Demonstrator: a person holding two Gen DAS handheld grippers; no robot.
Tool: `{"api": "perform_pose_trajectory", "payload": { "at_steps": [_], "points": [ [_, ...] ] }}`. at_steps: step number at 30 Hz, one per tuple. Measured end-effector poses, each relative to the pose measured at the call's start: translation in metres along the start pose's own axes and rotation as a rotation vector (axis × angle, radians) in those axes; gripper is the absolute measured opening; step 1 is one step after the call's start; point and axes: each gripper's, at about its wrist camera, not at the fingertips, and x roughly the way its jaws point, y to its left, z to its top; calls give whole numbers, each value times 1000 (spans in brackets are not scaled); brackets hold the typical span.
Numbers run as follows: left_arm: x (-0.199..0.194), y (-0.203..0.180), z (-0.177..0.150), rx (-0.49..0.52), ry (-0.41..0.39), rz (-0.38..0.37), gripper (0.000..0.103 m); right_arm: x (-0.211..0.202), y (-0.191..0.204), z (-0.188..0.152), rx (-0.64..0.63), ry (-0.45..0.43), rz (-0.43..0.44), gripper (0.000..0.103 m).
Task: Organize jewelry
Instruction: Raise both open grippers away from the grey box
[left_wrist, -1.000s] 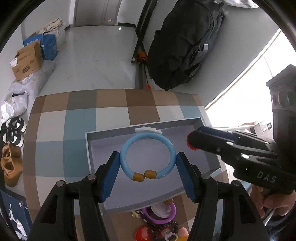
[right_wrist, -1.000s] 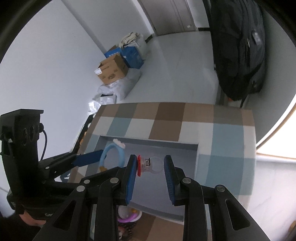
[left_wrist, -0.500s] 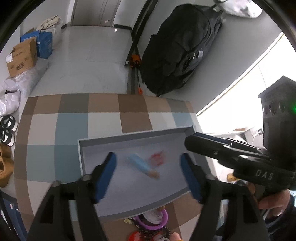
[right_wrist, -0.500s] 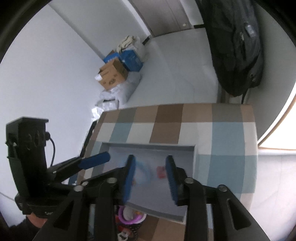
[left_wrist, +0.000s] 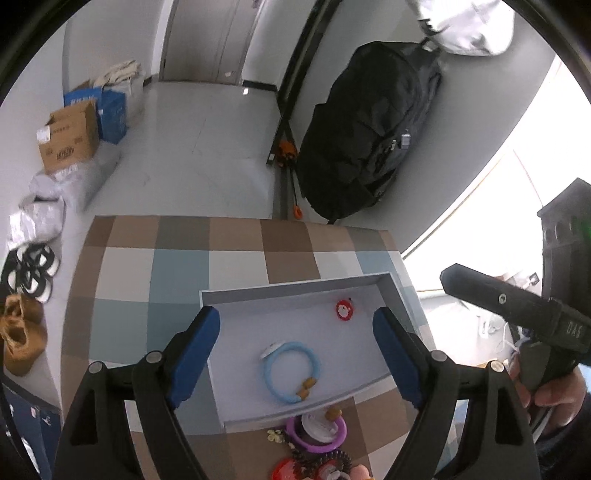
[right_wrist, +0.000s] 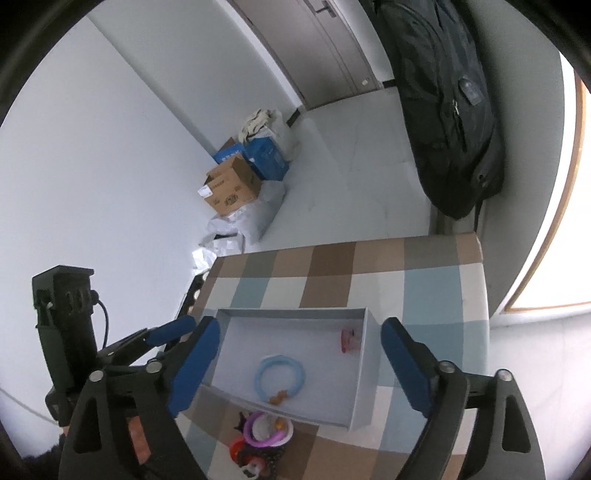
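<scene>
Two released claws hover above a grey tray (left_wrist: 295, 286) on a checked surface (left_wrist: 177, 266).
Left claw (left_wrist: 297, 349) and right claw (right_wrist: 299, 360) have just been opening, nothing gripped; the blue bracelet (left_wrist: 290, 371) and red charm (left_wrist: 344, 308) lie inside the tray, and a jewelry pile (left_wrist: 314, 443) beside its near wall is cut off.

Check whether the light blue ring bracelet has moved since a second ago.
Yes. The light blue ring bracelet left the left gripper, whose jaws have just been opening, and lies flat on the grey tray floor.
</scene>
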Motion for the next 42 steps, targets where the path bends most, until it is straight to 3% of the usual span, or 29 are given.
{"api": "perform_pose_trajectory", "payload": {
  "at_steps": [3,11,17,27,38,42],
  "points": [
    [-11,-8,-9,46,-48,60,82,-10,5,-6,-23,-30,-21,103],
    [-41,-9,-37,44,-136,186,82,-40,13,-29,-60,-87,-72,103],
    [-50,-4,-70,-25,-143,202,89,-56,20,-60,-96,-127,-101,103],
    [-57,7,-95,-20,-135,219,91,-42,32,-114,-99,-47,-106,103],
    [-53,32,-108,-81,-74,210,91,-8,44,-126,-120,54,-114,103],
    [-52,36,-110,-75,-67,215,91,12,57,-129,-157,103,-123,97]
  ]
}}
